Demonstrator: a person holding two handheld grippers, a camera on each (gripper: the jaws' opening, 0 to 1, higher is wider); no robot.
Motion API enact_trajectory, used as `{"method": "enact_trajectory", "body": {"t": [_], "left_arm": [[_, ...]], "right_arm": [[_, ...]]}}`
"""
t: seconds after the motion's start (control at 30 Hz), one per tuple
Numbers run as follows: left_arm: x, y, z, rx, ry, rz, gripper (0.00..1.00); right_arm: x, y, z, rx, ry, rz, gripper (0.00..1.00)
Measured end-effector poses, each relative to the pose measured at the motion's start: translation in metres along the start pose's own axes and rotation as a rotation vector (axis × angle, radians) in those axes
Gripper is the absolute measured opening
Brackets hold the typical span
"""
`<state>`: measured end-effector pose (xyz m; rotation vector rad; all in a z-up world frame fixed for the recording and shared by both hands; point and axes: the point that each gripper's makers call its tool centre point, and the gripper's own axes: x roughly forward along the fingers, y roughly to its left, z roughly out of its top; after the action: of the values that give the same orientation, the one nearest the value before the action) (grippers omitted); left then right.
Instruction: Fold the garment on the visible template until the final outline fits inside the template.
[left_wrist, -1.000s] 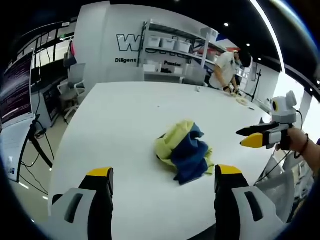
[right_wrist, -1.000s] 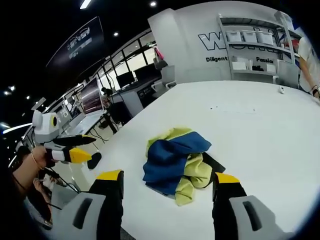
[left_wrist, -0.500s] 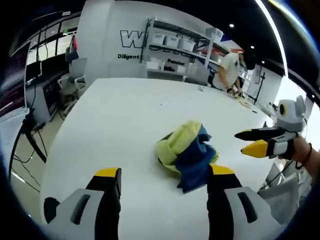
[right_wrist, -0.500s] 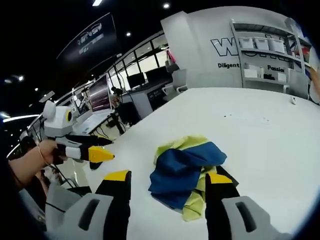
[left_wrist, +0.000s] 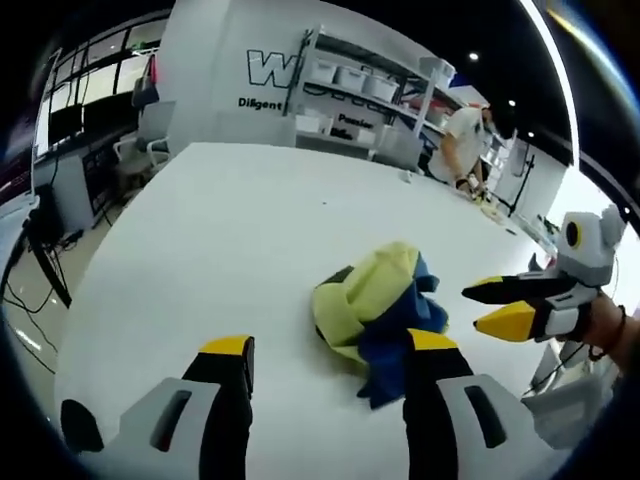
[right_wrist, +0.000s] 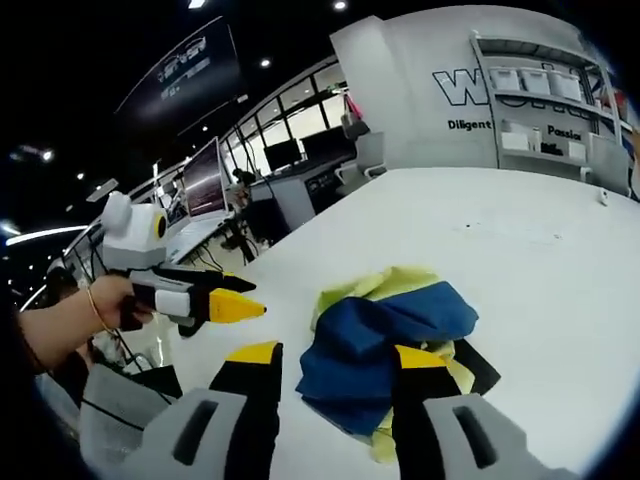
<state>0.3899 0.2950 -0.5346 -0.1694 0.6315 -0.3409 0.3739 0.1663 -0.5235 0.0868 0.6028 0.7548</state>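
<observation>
A crumpled garment in pale yellow-green and blue, with a black patch, lies in a heap on the white table. My left gripper is open, its yellow-tipped jaws standing just short of the heap. In the left gripper view the right gripper comes in from the right, held by a hand, close beside the garment. My right gripper is open, its jaws at the near side of the garment. In the right gripper view the left gripper points at the heap from the left.
The table's edge runs near the left gripper, with desks and monitors beyond it. A shelf of white boxes stands against the back wall. A person works at the table's far end.
Both grippers have moved closer to the garment, which now looks larger in both views. Each pair of jaws has narrowed a little. The garment itself lies as before.
</observation>
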Motion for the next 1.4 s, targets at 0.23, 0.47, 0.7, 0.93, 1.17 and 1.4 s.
{"method": "enact_trajectory", "body": {"t": [0.23,0.47,0.7,0.93,1.17,1.4], "left_arm": [[0.020,0.000,-0.002,0.005,0.027,-0.032,0.49],[0.042,-0.004,-0.015,0.002,0.074,-0.078,0.47],[0.056,-0.010,-0.024,-0.072,0.107,-0.137,0.39],[0.065,-0.009,-0.027,-0.094,0.107,-0.147,0.32],[0.069,-0.019,-0.029,-0.117,0.103,-0.199,0.19],[0.067,-0.027,-0.027,-0.123,0.099,-0.232,0.07]], "right_arm": [[0.019,-0.003,-0.010,-0.002,0.035,0.006,0.30],[0.032,-0.011,-0.021,-0.014,0.049,-0.034,0.24],[0.039,-0.022,-0.022,-0.008,0.037,-0.080,0.18],[0.042,-0.023,-0.019,0.013,0.024,-0.097,0.10],[0.043,-0.022,-0.022,0.013,0.023,-0.102,0.00],[0.046,-0.022,-0.016,0.036,-0.002,-0.104,0.00]]}}
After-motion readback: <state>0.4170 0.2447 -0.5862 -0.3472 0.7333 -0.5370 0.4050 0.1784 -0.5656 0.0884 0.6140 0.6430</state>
